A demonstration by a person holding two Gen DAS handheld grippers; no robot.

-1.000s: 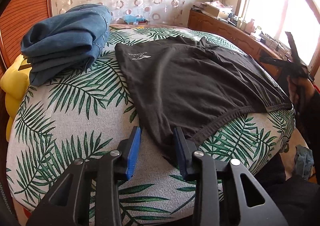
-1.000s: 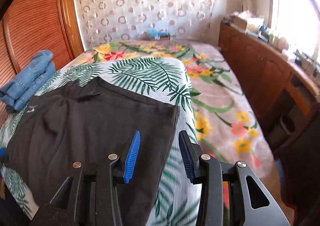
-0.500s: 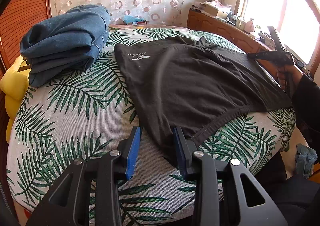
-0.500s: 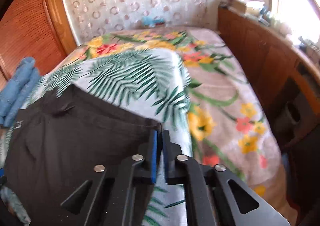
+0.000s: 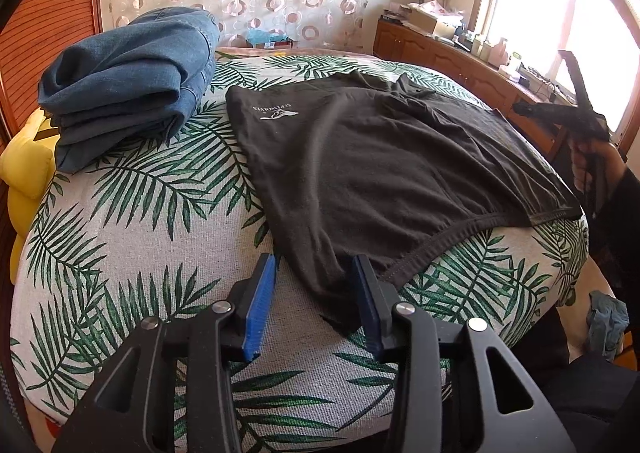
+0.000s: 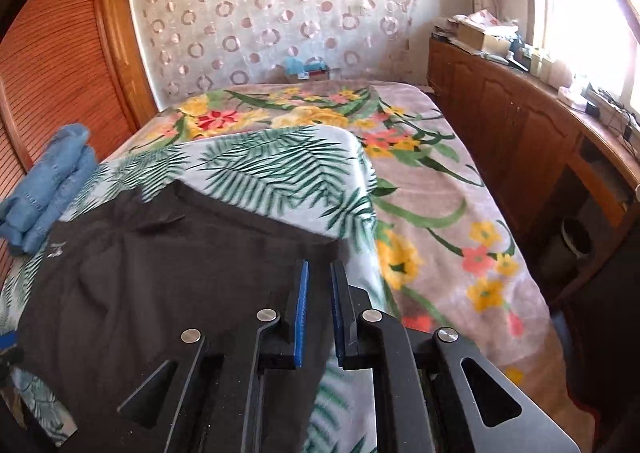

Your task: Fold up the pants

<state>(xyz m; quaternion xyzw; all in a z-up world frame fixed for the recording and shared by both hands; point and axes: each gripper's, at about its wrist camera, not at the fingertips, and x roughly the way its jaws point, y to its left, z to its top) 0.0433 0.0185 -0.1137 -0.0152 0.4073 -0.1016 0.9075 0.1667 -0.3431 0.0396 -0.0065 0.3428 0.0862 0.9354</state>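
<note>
while the black pants (image 5: 384,169) lie flat on the leaf-print bedspread (image 5: 132,237), the left gripper (image 5: 316,293) straddles a corner, jaws apart and just widened; the right gripper (image 6: 319,309), just reopened to a slit, holds nothing, so closing may miss the hem.

Matt black cloth pants (image 5: 380,173) beside folded denim (image 5: 128,73)
</note>
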